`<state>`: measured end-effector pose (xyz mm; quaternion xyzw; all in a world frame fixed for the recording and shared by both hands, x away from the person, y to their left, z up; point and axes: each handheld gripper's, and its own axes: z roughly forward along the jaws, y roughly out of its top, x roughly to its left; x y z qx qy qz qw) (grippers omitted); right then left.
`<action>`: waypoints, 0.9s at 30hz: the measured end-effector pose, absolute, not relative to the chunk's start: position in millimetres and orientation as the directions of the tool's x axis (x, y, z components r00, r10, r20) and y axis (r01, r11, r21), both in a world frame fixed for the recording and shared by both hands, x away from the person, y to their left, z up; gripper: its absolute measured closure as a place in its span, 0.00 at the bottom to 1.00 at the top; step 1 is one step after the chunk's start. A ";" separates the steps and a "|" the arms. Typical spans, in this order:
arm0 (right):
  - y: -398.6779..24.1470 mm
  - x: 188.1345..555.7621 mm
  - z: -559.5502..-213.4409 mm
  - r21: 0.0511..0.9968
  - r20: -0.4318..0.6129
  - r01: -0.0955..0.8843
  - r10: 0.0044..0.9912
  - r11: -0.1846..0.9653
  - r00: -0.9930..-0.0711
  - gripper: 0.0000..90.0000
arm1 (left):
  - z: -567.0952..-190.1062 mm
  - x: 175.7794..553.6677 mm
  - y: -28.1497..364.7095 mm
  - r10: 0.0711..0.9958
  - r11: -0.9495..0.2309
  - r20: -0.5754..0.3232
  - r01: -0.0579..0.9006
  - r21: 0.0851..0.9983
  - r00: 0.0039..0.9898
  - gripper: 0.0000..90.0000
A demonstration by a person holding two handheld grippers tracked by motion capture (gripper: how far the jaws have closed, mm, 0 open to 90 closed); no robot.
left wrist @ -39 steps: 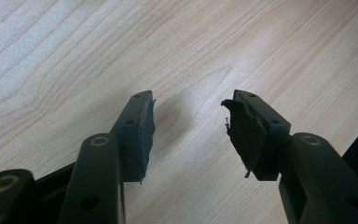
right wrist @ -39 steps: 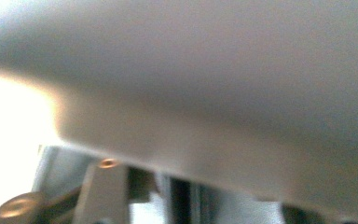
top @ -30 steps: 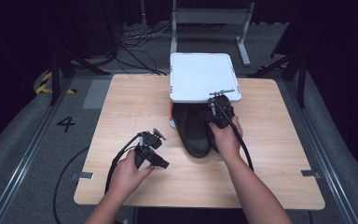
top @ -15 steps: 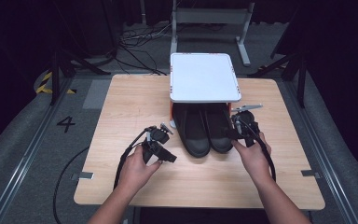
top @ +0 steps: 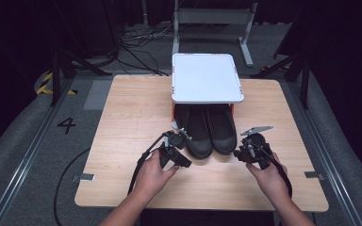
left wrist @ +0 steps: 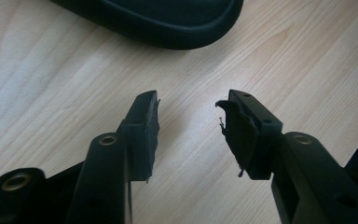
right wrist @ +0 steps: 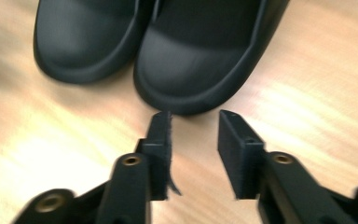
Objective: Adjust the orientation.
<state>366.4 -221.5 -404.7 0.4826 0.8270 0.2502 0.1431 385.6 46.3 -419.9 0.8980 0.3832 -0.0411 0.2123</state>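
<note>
We hold the left gripper (top: 181,149) and right gripper (top: 240,153) low over the worktop (top: 122,117), one at each side of the shoe toes. Both have just been closing; jaws still apart, nothing between them. The black shoes (top: 209,129) lie side by side, long axes running near-far, toes toward us. Their heels are hidden under the white tray (top: 206,77), whose supports are hard to make out.

The hand-held gripper (left wrist: 189,121), jaws just closing on nothing, hovers over wood table (left wrist: 51,84) near a black shoe (left wrist: 168,21).
</note>
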 end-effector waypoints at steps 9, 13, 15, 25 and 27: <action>-225.8 370.8 -420.0 0.477 0.024 0.752 0.849 0.454 -0.528 0.89 | -431.6 383.9 26.6 0.659 -0.648 -0.213 0.689 0.326 0.721 0.74; -223.8 374.4 -425.8 0.454 0.025 0.760 0.846 0.465 -0.533 0.93 | -434.8 388.1 24.7 0.670 -0.633 -0.228 0.704 0.322 0.707 0.78; -222.3 376.6 -428.5 0.441 0.026 0.765 0.845 0.470 -0.534 0.93 | -435.9 388.8 23.1 0.673 -0.628 -0.235 0.709 0.321 0.702 0.78; -217.9 385.0 -439.5 0.410 0.015 0.775 0.846 0.481 -0.534 0.91 | -444.9 394.2 8.4 0.675 -0.639 -0.220 0.707 0.302 0.704 0.78; -215.9 387.5 -440.9 0.406 0.015 0.775 0.845 0.484 -0.535 0.91 | -445.1 394.6 7.7 0.677 -0.638 -0.216 0.708 0.302 0.703 0.78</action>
